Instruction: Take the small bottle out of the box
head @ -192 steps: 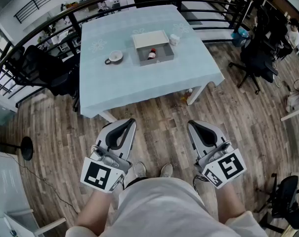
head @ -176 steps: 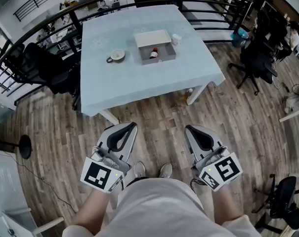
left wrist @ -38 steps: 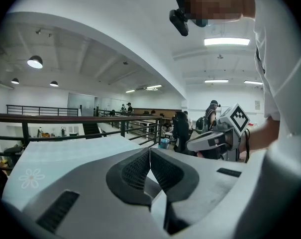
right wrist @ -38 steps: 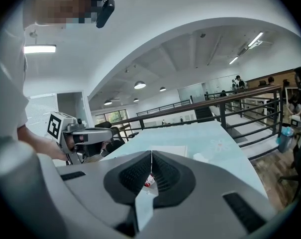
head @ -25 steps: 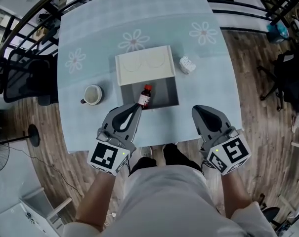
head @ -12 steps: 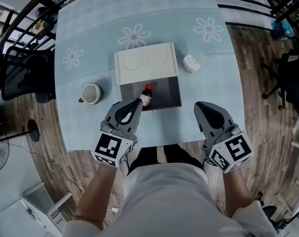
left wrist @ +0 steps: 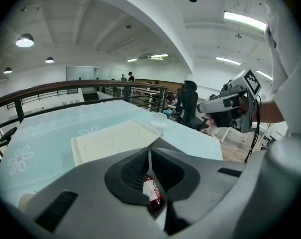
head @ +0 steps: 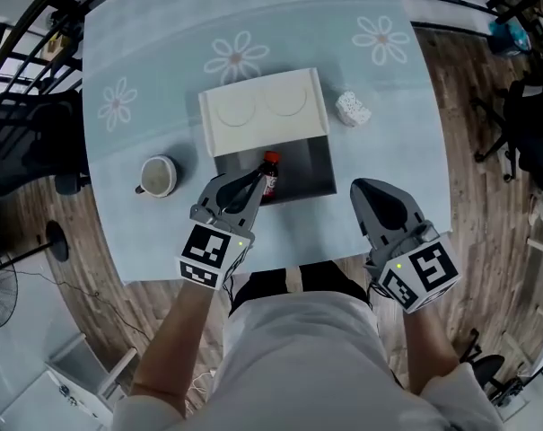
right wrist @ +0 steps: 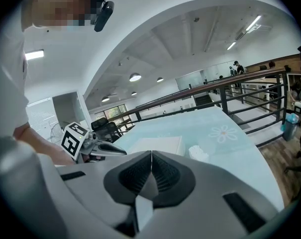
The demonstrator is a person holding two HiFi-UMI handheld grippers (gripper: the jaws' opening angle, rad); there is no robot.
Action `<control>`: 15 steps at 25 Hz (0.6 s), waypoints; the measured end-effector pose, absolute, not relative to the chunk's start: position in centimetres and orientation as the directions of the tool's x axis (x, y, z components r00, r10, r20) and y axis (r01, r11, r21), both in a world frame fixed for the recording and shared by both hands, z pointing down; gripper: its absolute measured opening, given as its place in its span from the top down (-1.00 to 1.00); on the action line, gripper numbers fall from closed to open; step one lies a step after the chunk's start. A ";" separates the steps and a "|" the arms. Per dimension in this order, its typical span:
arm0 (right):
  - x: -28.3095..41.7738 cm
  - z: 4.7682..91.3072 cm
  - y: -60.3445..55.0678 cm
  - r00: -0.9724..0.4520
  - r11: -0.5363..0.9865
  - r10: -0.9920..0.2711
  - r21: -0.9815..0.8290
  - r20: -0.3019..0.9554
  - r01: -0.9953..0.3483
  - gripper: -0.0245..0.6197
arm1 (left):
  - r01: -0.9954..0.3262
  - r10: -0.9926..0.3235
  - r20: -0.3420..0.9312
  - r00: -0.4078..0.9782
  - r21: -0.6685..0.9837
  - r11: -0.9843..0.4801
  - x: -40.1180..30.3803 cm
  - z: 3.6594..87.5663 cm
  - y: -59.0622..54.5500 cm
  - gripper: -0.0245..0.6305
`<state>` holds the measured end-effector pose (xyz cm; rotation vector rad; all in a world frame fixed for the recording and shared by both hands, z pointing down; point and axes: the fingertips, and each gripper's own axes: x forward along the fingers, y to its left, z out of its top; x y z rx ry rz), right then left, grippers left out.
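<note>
In box (head: pixel 309 167), bottle (head: pixel 271 165) — beside left gripper's (head: pixel 255 181) jaws

Pale blue is spread across the tablecloth (head: pixel 163 25), dotted with white daisies and a faint check. The box (head: pixel 309 167) is shown grey inside, its lid (head: pixel 262 115) cream. A red cap and dark brown glass are picked out on the small bottle (head: pixel 271 173). Grey shells and black-and-white square markers are worn by the left gripper (head: pixel 257 179) and the right gripper (head: pixel 363 189).

Pale blue flowered surface (head: pixel 163 25). Open box (head: pixel 302 169) near middle, cup (head: pixel 157 176) to its left, white lump (head: pixel 353 108) to its right.
</note>
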<state>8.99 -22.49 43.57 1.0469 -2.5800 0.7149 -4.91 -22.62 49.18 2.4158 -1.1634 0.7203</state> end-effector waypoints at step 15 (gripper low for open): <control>7.8 46.6 -23.3 -0.699 0.591 -0.556 -0.378 0.450 -0.713 0.86 | -0.764 -0.462 0.718 0.521 0.151 -0.627 -5.0 55.1 -23.0 0.51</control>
